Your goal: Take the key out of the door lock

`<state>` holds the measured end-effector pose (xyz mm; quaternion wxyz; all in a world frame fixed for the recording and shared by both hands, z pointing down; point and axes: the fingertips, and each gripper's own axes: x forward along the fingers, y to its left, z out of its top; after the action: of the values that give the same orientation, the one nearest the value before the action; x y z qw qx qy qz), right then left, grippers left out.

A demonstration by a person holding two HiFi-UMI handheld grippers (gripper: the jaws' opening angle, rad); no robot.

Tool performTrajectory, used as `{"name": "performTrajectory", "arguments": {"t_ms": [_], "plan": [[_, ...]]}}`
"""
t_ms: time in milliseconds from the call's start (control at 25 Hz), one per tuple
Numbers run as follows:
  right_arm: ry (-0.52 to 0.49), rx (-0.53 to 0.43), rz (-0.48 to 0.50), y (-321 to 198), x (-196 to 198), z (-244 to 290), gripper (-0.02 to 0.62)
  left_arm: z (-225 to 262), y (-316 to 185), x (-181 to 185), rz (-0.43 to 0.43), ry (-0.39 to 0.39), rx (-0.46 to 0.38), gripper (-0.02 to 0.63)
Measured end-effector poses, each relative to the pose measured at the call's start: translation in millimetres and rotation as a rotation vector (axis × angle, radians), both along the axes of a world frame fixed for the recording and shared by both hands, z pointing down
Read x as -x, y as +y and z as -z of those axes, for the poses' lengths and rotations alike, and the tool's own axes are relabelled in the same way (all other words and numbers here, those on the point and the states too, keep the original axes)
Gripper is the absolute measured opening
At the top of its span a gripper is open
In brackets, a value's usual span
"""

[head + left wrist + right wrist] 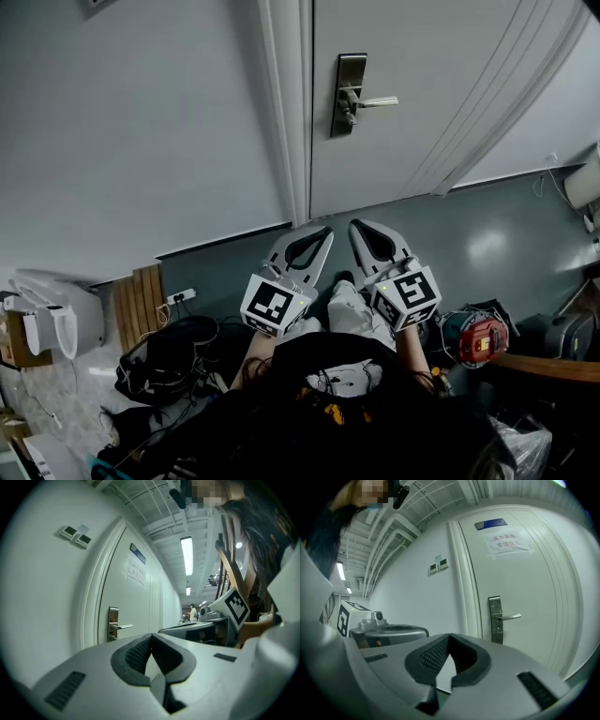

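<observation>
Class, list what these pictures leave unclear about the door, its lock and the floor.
Key: the lock plate is too small in every view to show whether one is in it.
Paper notice: left gripper view, too slanted and small to read.
Door: top cut off by the head view's upper edge.
Floor under the left gripper and right gripper: hidden by them, head view.

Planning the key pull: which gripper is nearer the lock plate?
Right, slightly. The right gripper faces the lock plate squarely; the left gripper sits further left. Neither touches it.
</observation>
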<state>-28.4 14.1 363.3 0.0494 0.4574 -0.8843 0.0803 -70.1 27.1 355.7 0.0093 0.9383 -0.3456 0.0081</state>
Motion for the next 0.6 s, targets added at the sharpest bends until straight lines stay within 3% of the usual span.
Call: {"name": "performTrajectory", "arguments": {"t_ms": [600], "plan": [[-0.051, 0.06, 0.074, -126, -57, -13, 0.003, -5, -121, -50, 0.099, -0.035, 0.023, 0.008]]}}
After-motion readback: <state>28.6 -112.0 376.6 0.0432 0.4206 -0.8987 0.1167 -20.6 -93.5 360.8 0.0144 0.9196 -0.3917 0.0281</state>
